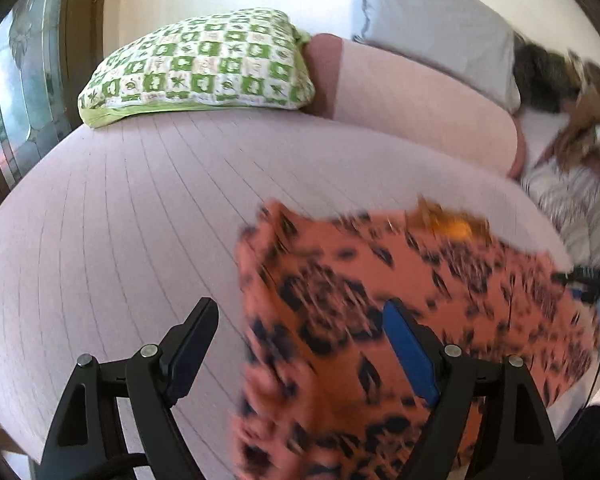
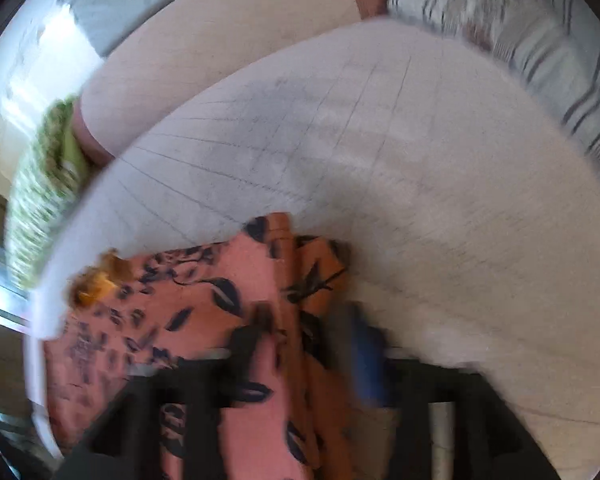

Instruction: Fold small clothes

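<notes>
At the far left of the left wrist view a green-and-white checked pillow (image 1: 198,66) is lying at the head of the bed (image 1: 120,216), whose pale lilac cover is showing thin stitched lines. Right of the pillow a pink bolster (image 1: 412,104) is running along the wall, with a grey pillow (image 1: 440,32) sitting above it. Lower down, the left tool (image 1: 300,344) is standing with its fingers wide apart, gripping nothing. The salmon-orange garment with dark leaf print (image 1: 380,288) is spreading over the bed's near right part, its left portion lying between the spread fingers and behind the blue-padded one; it is blurred. At the far right a striped cloth (image 1: 568,204) is lying by the bed's edge.

In the right wrist view the same garment (image 2: 204,304) is sitting low and left on the bed (image 2: 420,168), a fold of it running between the fingers of the right tool (image 2: 304,332). Heavy blur is hiding whether those fingers are pinching the cloth, so I cannot tell. The striped cloth (image 2: 540,40) is showing at upper right.
</notes>
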{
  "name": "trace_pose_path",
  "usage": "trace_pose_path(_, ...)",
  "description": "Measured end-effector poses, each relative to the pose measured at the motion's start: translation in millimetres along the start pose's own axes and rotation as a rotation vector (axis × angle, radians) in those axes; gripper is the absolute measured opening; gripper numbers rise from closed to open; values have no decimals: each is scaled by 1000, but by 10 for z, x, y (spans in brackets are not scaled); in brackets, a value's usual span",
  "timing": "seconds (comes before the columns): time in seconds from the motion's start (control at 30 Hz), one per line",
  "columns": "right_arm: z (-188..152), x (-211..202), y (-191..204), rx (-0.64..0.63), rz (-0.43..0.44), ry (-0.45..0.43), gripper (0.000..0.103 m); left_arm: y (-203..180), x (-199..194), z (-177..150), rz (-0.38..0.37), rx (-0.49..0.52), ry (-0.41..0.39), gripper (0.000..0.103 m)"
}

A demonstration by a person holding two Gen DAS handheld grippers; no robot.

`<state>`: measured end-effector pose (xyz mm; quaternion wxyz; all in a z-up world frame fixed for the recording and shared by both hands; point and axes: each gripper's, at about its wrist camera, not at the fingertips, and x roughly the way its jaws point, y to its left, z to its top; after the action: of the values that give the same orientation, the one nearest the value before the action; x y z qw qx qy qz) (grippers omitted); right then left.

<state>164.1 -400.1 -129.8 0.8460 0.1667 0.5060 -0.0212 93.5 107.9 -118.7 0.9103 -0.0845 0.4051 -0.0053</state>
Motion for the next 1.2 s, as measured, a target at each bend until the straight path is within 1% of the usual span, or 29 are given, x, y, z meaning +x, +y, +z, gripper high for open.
trace_pose_path(0.03, -25, -131, 26, -13, -39, -62, 72, 85, 32, 63, 1, -20, 4, 85)
trace_pose_path(0.07, -62, -230, 23, -14, -45, -103, 72, 203, 113, 154, -12, -51, 16, 84)
trace_pose_path(0.1, -111, -411, 51, -14, -12, -156, 72, 327, 240, 246, -36, -86, 50, 84)
trace_pose_path(0.17, -215, -585, 173, -32, 64, -178, 72, 464, 469, 386, -60, -144, 111, 78)
trace_pose_path(0.2, -308, -659, 280, -62, 104, -179, 72, 513, 588, 448, -95, -169, 136, 70)
trace_pose_path(0.23, -395, -702, 389, -96, 137, -172, 72, 535, 684, 497, -102, -182, 151, 58)
trace_pose_path(0.27, -491, -723, 453, -123, 160, -164, 72, 537, 764, 528, -90, -178, 165, 47)
trace_pose_path(0.3, -616, -704, 535, -160, 187, -141, 73, 528, 843, 531, -67, -167, 188, 16)
trace_pose_path(0.33, -745, -594, 594, -194, 203, -86, 73, 561, 950, 537, -56, -172, 220, 16)
trace_pose_path(0.4, -914, -327, 539, -178, 173, 15, 73, 667, 1027, 518, -94, -214, 220, 18)
trace_pose_path(0.43, -985, -191, 487, -155, 169, 63, 74, 664, 980, 537, -97, -207, 217, 19)
trace_pose_path(0.47, -1016, -234, 482, -181, 175, 17, 74, 608, 875, 575, -66, -158, 205, 21)
trace_pose_path(0.5, -1022, -260, 494, -194, 174, 10, 74, 579, 788, 589, -51, -124, 194, 23)
trace_pose_path(0.53, -1024, -282, 504, -195, 180, 21, 74, 551, 678, 587, -53, -98, 183, 26)
trace_pose_path(0.57, -1036, -306, 492, -189, 189, 27, 75, 525, 532, 560, -85, -83, 170, 29)
trace_pose_path(0.6, -1030, -310, 487, -181, 194, 28, 74, 499, 327, 482, -137, -78, 158, 40)
trace_pose_path(0.63, -1003, -298, 448, -167, 202, 29, 74, 489, 211, 421, -153, -72, 151, 48)
trace_pose_path(0.67, -1006, -304, 419, -148, 215, 27, 74, 458, 51, 323, -162, -64, 140, 49)
trace_pose_path(0.7, -994, -308, 395, -140, 220, 26, 75, 430, -105, 193, -175, -60, 132, 49)
trace_pose_path(0.77, -1030, -283, 435, -147, 223, 19, 75, 421, -246, -2, -211, -59, 147, 48)
trace_pose_path(0.8, -1048, -304, 421, -155, 221, 16, 75, 427, -226, -124, -197, -73, 185, 31)
trace_pose_path(0.83, -1053, -313, 434, -167, 215, 14, 75, 446, -186, -247, -166, -84, 229, 12)
trace_pose_path(0.87, -1055, -305, 446, -174, 212, 15, 75, 490, -88, -264, -138, -101, 253, 12)
trace_pose_path(0.93, -1050, -325, 419, -171, 214, 20, 75, 702, -65, -335, -163, -261, 256, 17)
trace_pose_path(0.97, -1041, -318, 415, -163, 219, 26, 75, 710, -78, -294, -141, -287, 253, 22)
trace_pose_path(1.0, -1035, -321, 401, -159, 222, 29, 75, 696, -144, -259, -117, -285, 234, 24)
trace_pose_path(1.07, -1015, -304, 375, -141, 238, 39, 76, 666, -240, -244, -124, -264, 222, 23)
trace_pose_path(1.13, -1000, -266, 371, -125, 255, 45, 77, 555, -376, -187, -115, -196, 192, 23)
trace_pose_path(1.2, -995, -262, 366, -117, 263, 46, 79, 445, -481, -254, -106, -138, 184, 23)
